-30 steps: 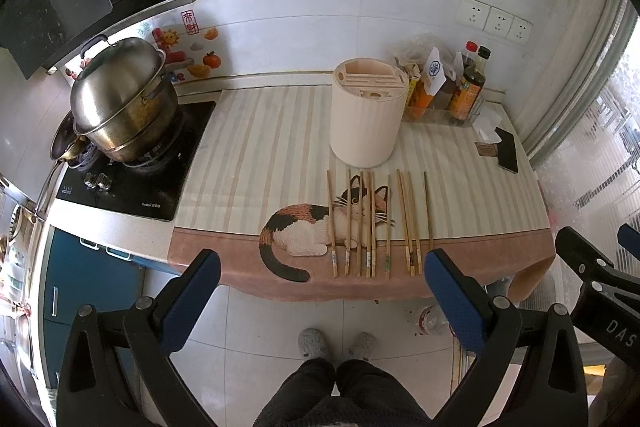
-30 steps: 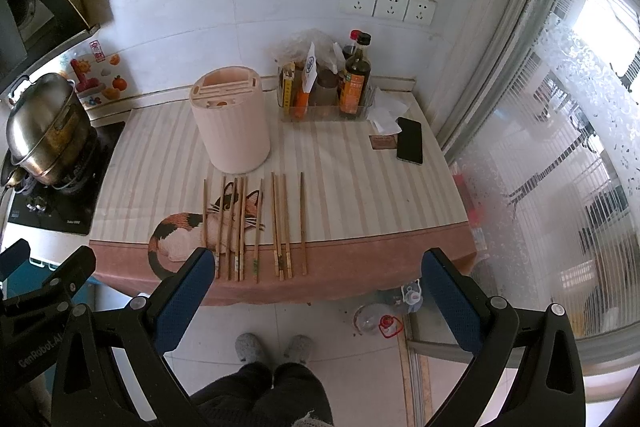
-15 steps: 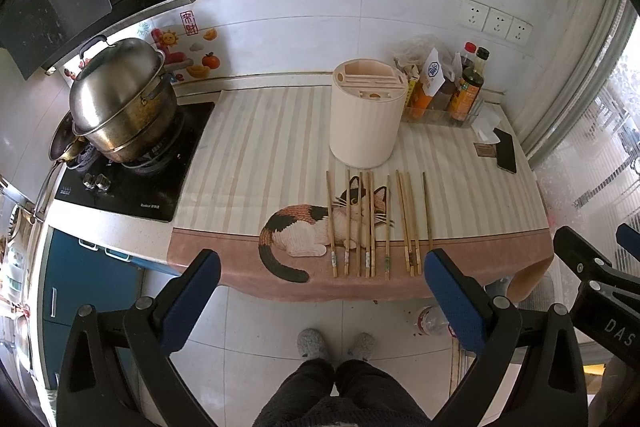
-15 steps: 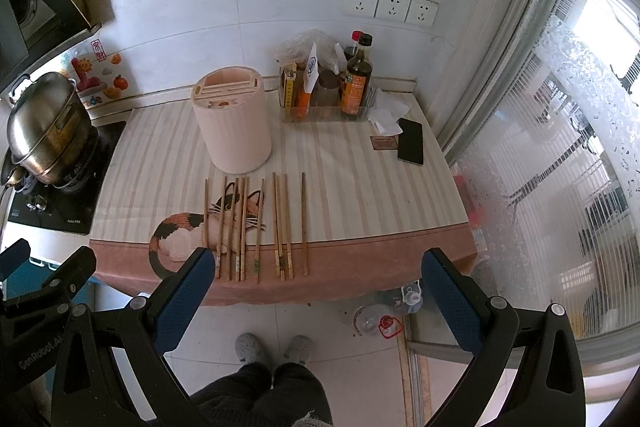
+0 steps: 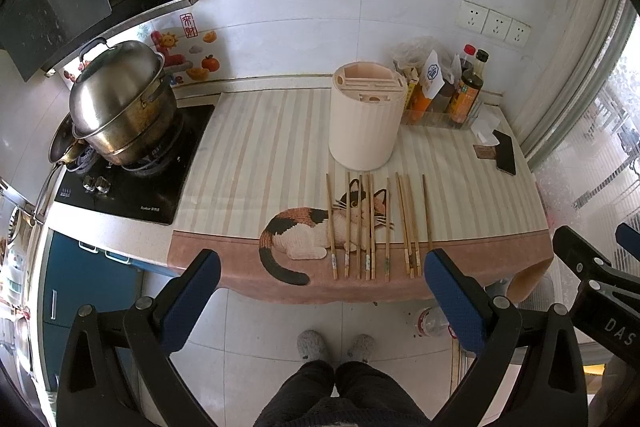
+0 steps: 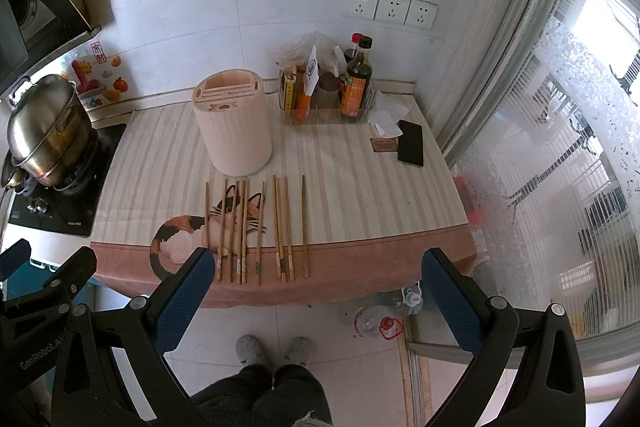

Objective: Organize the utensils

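The chopsticks [image 5: 372, 227] lay in a loose row on the surface [image 5: 256, 155], directly in front of the holder [image 5: 366, 115], their far tips near its base and their near ends close to the surface's front edge. Some lay paired and touching, while the one farthest from the pot [image 5: 120, 107] lay alone. Nothing was yet in the holder's slots, so by my reading the task had not started.

The left gripper [image 5: 320, 291] and the right gripper [image 6: 316, 291] both hung in front of the surface's edge, well apart from the chopsticks, fingers [image 6: 452, 295] spread wide and grasping nothing.

To do the first pickup well, I would have brought one gripper down over a single chopstick, or a touching pair, near the handle end that nears the edge, with the fingers set across its length. The lone chopstick looked the easiest start, since no neighbour would get nudged. It would then need tipping upright before going into a slot on top of the holder.
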The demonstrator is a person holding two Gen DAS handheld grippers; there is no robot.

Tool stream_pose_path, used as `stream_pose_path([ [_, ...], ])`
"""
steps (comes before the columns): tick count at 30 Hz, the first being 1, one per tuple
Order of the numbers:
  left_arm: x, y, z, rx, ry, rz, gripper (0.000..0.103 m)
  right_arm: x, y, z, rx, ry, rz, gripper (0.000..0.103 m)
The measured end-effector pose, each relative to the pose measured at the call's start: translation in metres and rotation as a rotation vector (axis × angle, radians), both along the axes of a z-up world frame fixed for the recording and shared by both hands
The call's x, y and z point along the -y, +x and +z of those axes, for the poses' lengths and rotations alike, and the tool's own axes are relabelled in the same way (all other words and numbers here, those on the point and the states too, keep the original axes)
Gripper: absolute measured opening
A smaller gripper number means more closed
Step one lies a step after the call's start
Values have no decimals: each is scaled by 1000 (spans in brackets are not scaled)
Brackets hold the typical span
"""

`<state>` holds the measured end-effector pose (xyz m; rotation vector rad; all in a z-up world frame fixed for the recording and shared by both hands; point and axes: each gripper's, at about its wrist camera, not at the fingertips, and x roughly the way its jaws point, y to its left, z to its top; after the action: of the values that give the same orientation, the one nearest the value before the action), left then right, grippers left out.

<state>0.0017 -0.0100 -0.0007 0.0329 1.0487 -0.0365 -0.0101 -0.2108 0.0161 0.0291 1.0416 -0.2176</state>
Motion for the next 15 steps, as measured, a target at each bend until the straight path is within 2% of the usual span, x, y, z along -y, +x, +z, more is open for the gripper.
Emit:
stream_pose_path([
  [6,1,5,2,2,-2,-3,103,0,0,-1,0,2,0,103],
  [9,4,18,-2,44,21,-11,103,0,2,-2,0,3,-2,103],
  [12,5,40,-13,91,56,2,103,-1,14,-3,7,16,-12,103],
  [15,6,67,-38,100,104,8,103,4,32,-19,8,11,-20,103],
])
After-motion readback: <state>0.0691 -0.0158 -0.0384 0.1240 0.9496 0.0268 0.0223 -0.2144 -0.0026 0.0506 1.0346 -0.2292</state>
